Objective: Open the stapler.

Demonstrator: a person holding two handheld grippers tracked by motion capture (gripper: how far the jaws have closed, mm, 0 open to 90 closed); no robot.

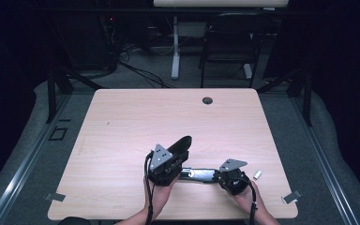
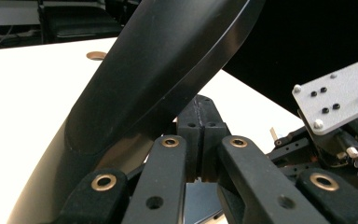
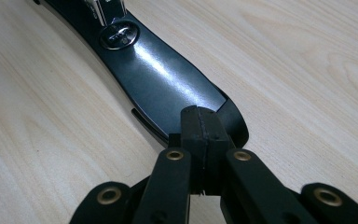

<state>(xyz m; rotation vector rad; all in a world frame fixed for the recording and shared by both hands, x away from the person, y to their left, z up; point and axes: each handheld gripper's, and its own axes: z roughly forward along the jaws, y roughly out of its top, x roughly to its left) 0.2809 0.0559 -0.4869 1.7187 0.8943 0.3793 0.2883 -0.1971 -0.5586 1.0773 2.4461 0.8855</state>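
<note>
A black stapler lies swung open near the table's front edge. Its glossy top arm (image 1: pixel 181 144) (image 2: pixel 163 70) slants up and away, and its flat base (image 1: pixel 198 174) (image 3: pixel 168 79), with a round silver anvil (image 3: pixel 119 35), rests on the wood. My left gripper (image 1: pixel 176 157) (image 2: pixel 200 123) sits under the raised arm, pads pressed together, the arm lying against its left side. My right gripper (image 1: pixel 214 177) (image 3: pixel 200 126) points left along the base, jaws shut, tips on the base's rounded end. I see nothing between either pair of pads.
The light wooden table (image 1: pixel 122 122) has a cable hole (image 1: pixel 207 100) (image 2: pixel 95 55) at the back. A small silver piece (image 1: pixel 257 174) lies right of my right gripper. Metal clips (image 1: pixel 55 196) (image 1: pixel 291 197) sit at both front corners. A chair (image 1: pixel 229 42) stands beyond the table.
</note>
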